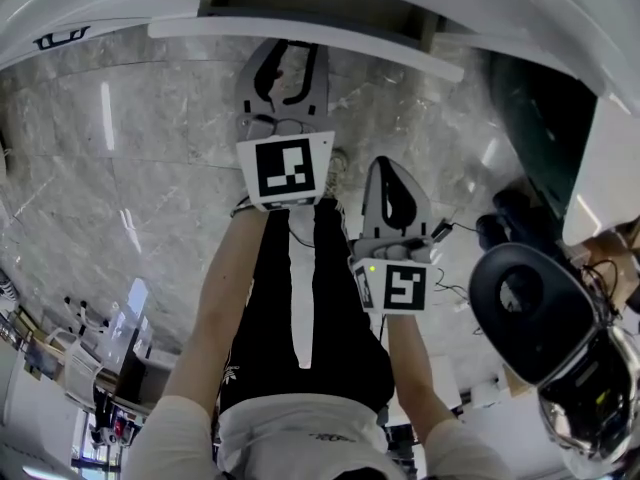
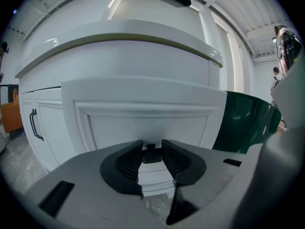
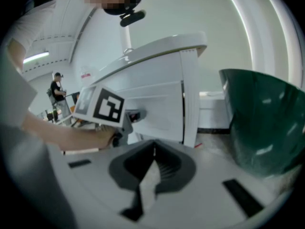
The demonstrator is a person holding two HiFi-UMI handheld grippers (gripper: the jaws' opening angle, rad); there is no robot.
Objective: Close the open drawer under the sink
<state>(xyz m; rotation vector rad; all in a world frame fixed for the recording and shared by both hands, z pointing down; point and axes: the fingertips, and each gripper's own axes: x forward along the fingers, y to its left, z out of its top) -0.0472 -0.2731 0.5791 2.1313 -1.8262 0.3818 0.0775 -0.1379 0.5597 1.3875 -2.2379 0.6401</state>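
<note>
The white drawer front under the sink counter fills the left gripper view; it stands out from the cabinet, as the right gripper view shows from the side. Its small black handle sits between the pads of my left gripper, which looks shut on it. In the head view the left gripper reaches up to the drawer's white edge. My right gripper hangs lower right, shut, with nothing in it.
A dark green bin stands right of the drawer, close to the right gripper. A cabinet door with a black handle is to the left. Marble floor lies below; cables and gear sit at the right.
</note>
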